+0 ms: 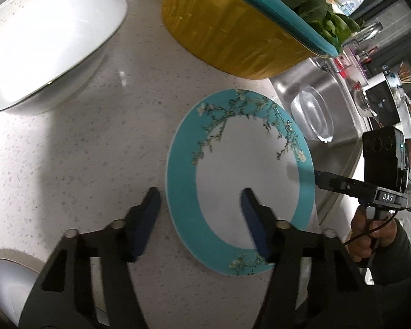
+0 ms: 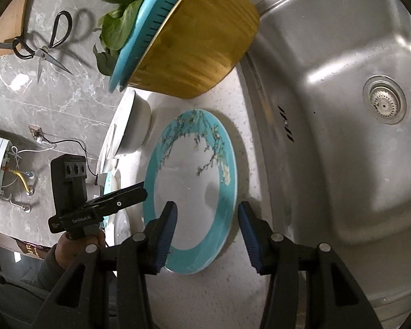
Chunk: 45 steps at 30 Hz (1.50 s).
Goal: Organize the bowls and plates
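1. While the plate [image 1: 241, 181] lies flat on the speckled worktop [image 1: 96, 137], between the yellow basin [image 1: 233, 35] and the sink [image 2: 342, 109], treat it as a rigid, glazed ceramic item: moderately heavy, slippery, and liable to chip or break if dropped.
2. Left gripper [image 1: 201, 222]: fingers spread wide, holding nothing, poised above the near left rim of the plate. One pad [image 1: 253, 224] sits over the plate's white centre, the other over bare worktop.
3. Right gripper [image 2: 207, 237]: fingers also wide and empty, straddling the near edge of the plate in its own view.
4. Recommended hold: pinch the teal rim at the edge nearest the gripper, one finger above and one below. Since the plate sits flush, its edge probably needs tilting or sliding toward the worktop's edge first.
5. Hazard: the white bowl [image 1: 46, 44] stands well apart to the left; contact between crockery pieces should be gentle.
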Available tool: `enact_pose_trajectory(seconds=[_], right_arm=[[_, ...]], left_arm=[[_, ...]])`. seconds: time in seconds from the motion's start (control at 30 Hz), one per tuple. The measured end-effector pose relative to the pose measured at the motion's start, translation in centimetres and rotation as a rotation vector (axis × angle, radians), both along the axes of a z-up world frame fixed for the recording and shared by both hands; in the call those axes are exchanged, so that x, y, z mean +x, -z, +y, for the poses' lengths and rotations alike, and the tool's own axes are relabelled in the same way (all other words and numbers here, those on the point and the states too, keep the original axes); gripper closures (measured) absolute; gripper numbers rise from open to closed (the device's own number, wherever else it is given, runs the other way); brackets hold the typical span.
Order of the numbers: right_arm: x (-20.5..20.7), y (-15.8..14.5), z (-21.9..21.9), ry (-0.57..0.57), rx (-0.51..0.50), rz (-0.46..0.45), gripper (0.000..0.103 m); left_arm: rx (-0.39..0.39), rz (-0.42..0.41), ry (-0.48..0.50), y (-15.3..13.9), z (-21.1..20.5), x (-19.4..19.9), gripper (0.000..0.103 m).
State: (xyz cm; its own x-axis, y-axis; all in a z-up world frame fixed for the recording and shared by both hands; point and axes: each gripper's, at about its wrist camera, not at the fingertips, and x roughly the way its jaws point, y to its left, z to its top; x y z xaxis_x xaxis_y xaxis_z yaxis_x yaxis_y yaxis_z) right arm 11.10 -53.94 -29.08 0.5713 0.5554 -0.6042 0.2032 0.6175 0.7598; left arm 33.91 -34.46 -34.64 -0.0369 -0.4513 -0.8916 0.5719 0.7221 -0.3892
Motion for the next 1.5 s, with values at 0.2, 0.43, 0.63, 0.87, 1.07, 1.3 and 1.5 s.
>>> enact_pose_trajectory(seconds=[0.2, 0.43, 0.63, 0.87, 1.07, 1.3, 1.5], right_arm=[[0.4, 0.1, -0.2, -0.007, 0.007, -0.001, 0.053], [0.7, 0.4, -0.6, 0.025, -0.046, 0.095, 0.091], [1.0, 0.3, -0.5, 0.032, -0.079, 0.134, 0.093], [0.8, 0.2, -0.4, 0.049, -0.090, 0.135, 0.092], [1.1, -0.6, -0.3, 0.040, -0.105, 0.128, 0.093], [1.2, -1.2, -0.1, 0.036, -0.108, 0.131, 0.092], [1.5, -1.8, 0.2, 0.029, -0.107, 0.129, 0.093]], left_arm=[[0.013, -0.014, 0.000, 0.0, -0.6, -0.1, 0.054], [0.098, -0.084, -0.012, 0.0, -0.6, -0.3, 0.083], [0.119, -0.097, -0.002, 0.0, -1.2, -0.5, 0.083], [0.116, -0.082, -0.011, 0.1, -1.0, -0.4, 0.084], [0.113, -0.073, -0.026, -0.1, -0.3, -0.2, 0.084], [0.104, -0.063, -0.043, -0.5, 0.4, -0.2, 0.085], [0.092, -0.070, -0.056, -1.7, 1.4, -0.3, 0.085]])
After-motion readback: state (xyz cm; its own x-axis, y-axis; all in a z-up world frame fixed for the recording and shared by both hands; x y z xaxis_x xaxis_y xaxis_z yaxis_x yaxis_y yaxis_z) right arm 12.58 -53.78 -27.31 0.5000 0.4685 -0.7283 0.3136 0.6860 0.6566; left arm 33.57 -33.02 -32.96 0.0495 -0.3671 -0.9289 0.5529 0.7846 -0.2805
